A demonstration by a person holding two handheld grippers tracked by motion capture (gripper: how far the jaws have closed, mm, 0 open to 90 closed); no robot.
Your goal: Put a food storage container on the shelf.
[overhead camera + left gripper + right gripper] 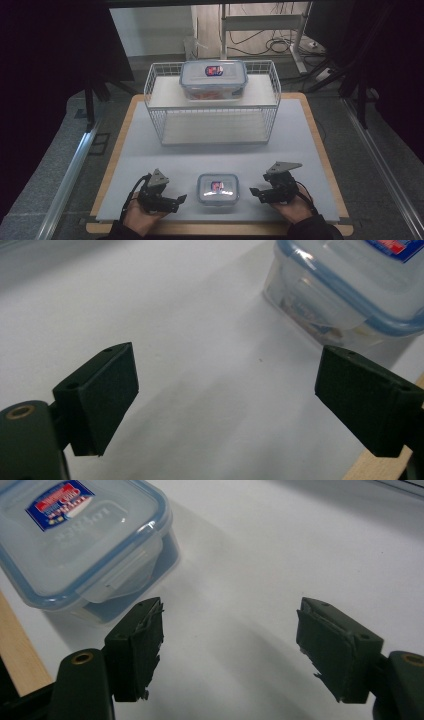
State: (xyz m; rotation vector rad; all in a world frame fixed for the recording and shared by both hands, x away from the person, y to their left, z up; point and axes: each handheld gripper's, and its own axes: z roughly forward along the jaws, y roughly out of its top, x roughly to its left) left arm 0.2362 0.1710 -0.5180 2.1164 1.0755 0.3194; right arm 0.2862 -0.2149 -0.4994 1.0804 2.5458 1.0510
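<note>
From above, the small container (217,188) sits near the tabletop's front edge between the left gripper (179,199) and right gripper (253,192), untouched; a larger container (213,79) already rests on the wire rack (159,120). Each gripper view shows jaws apart and empty, so picking up looks not yet begun.

Hand-held gripper (230,645) jaws apart over white mat (280,555), small lidded container (80,540) just beside one jaw

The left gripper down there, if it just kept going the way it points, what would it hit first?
Probably the small clear plastic box with the blue-rimmed lid. In the high view the left gripper points at its side, jaws open and empty. In the left gripper view the box sits off-centre, so it might only graze it.
</note>
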